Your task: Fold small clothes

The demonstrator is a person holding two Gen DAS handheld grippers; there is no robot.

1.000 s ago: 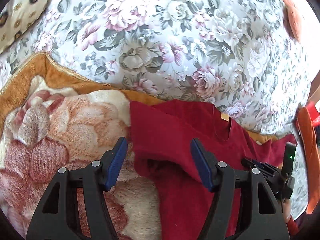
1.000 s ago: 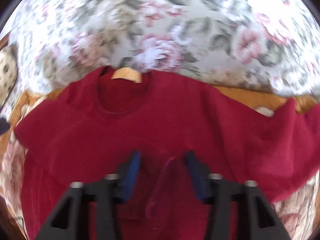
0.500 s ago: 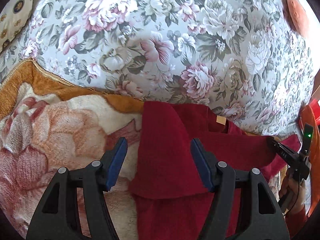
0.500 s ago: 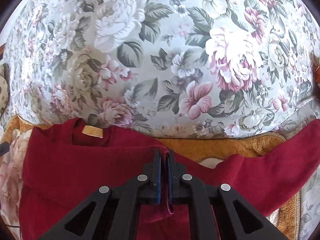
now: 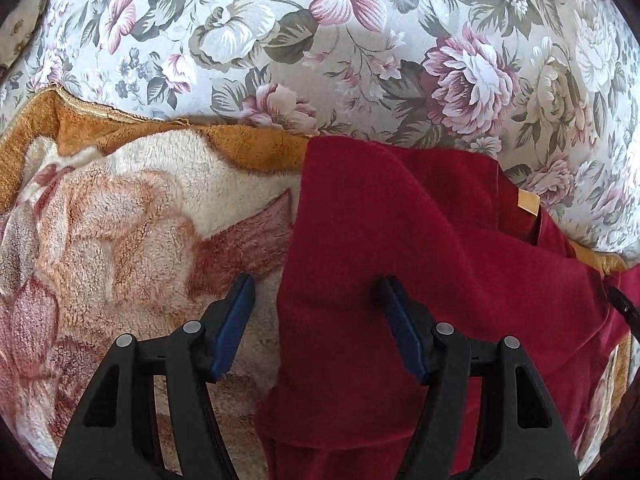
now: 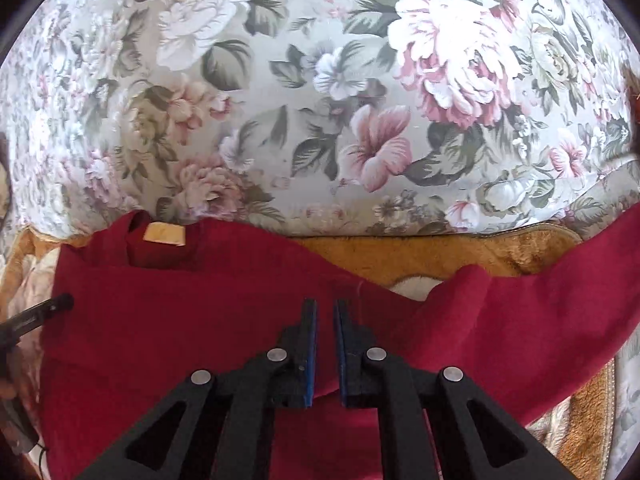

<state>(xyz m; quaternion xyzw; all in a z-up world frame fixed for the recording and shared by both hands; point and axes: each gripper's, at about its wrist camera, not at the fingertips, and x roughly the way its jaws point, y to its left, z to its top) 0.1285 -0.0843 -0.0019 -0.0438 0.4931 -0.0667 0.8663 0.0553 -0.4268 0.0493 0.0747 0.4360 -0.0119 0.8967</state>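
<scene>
left hand-held gripper (image 5: 316, 320) spread; right hand-held gripper (image 6: 325, 312) clamped.

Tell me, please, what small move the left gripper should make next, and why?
Probably close the left gripper on the shirt: its jaws stand open, straddling the shirt's folded left edge, while the right gripper is already shut on the cloth. Gripping both sides would let the fold proceed evenly.

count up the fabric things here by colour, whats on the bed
red shirt: 1
tan and cream plush blanket: 1
grey floral cover: 1
total: 3
</scene>
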